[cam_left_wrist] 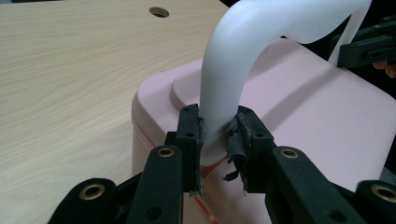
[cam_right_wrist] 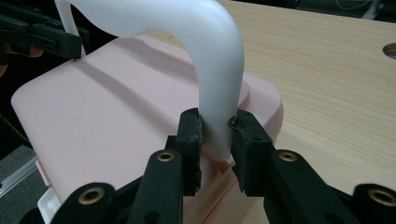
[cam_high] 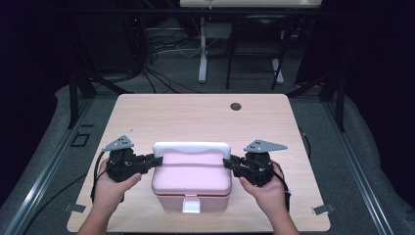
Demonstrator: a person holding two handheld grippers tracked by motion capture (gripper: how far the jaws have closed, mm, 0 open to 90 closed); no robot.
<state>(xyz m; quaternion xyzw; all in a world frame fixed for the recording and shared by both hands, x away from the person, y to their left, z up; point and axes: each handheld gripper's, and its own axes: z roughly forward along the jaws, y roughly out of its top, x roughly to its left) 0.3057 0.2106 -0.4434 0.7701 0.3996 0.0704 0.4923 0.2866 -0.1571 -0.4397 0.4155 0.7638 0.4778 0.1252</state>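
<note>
Nearest the camera in the high view, the person's forearms are cut off by the bottom edge of the frame, and each hand wraps a gripper body so that its lower part is hidden. Between them, low in the centre of the frame, the pale pink rounded plastic box (cam_high: pixel 192 179) sits on the light wooden table (cam_high: pixel 195 115); its lid is shut, so whatever lies inside cannot be seen. A small white latch (cam_high: pixel 191 205) sits at the middle of its near face. The smooth white arched plastic handle (cam_high: pixel 192 147) stands raised over the lid along the box's far edge. At left of centre, the left gripper (cam_high: pixel 157 159) is clenched on the handle's left leg; in the left gripper view, its worn, tattered pads press both sides of that leg low in the centre. At right of centre, the right gripper (cam_high: pixel 226 162) clamps the opposite leg likewise. Farther off, a small dark round hole (cam_high: pixel 236 106) marks the tabletop in the upper middle of the frame.
</note>
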